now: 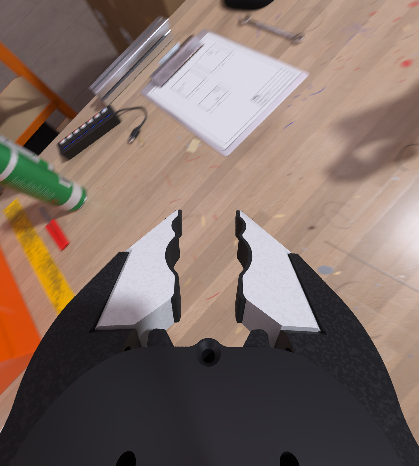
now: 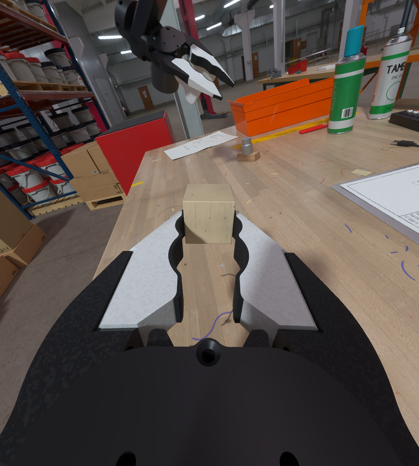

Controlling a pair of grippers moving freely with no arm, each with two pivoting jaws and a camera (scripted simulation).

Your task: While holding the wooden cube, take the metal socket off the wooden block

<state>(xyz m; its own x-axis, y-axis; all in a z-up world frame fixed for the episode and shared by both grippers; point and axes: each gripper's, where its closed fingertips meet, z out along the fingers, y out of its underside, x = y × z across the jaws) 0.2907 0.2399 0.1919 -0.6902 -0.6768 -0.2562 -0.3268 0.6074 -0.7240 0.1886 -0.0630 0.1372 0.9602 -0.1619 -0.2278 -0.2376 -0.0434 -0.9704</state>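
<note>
Your right gripper point(image 2: 208, 214) clamps the cube point(image 2: 208, 214), freeing your empty, parted left gripper point(image 1: 208, 214) for the far socket point(image 2: 246, 145).

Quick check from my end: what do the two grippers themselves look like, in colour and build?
Both match. The right gripper and left gripper each have a rounded, speckled matte-black body with a small round socket at its front centre and two holes near the bottom edge. The tapered white fingers carry wavy black inner pads. No cables or markings show.
</note>
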